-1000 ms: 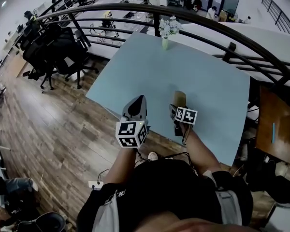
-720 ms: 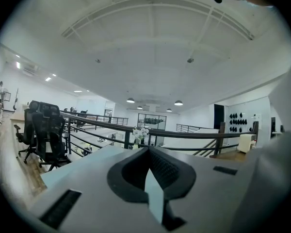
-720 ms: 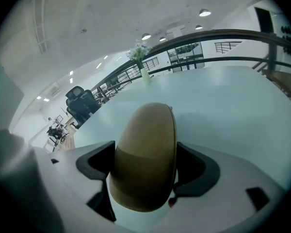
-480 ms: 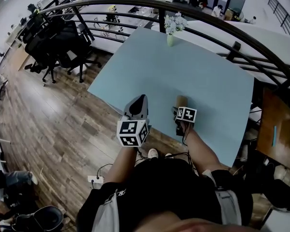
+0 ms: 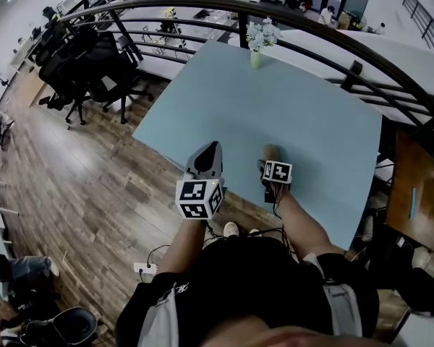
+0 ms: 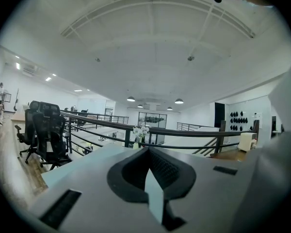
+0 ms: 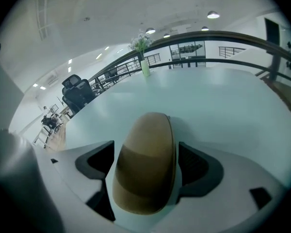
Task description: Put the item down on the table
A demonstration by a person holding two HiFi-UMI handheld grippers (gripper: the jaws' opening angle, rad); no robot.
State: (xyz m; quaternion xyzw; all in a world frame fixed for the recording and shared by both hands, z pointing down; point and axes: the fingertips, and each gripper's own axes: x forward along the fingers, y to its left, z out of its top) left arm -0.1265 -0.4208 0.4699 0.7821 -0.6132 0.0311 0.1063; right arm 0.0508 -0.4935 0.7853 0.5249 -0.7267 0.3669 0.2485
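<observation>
Judging the step in hand to be the set-down itself.

- The right gripper (image 5: 270, 159) sits low over the pale blue surface (image 5: 311, 100), right of centre in the head view and close to the surface's lower edge.
- In the right gripper view the jaws are spread around the tan rounded item (image 7: 145, 171). A dark pad stands on each flank, so I read them as gripping it.
- The item's long axis points away from the camera. Whether its underside already bears on the surface cannot be told from either view.
- The left gripper (image 5: 205, 157) is at lower centre of the head view, near the surface's lower-left edge. Its jaws are closed on each other with nothing between them, and it takes no part in the step.
- The flower vase (image 5: 256, 48) stands at the top of the frame, well apart, and is no obstacle.

Notes for doing it well:
- Bring the item down until its broad side rests on the surface before easing the grip.
- The shape is rounded and will likely roll or rock if dropped from height.
- The lower edge is near, so place the item a little further up the frame.
- Open both jaws evenly, then back straight out along the item's axis without nudging it.
</observation>
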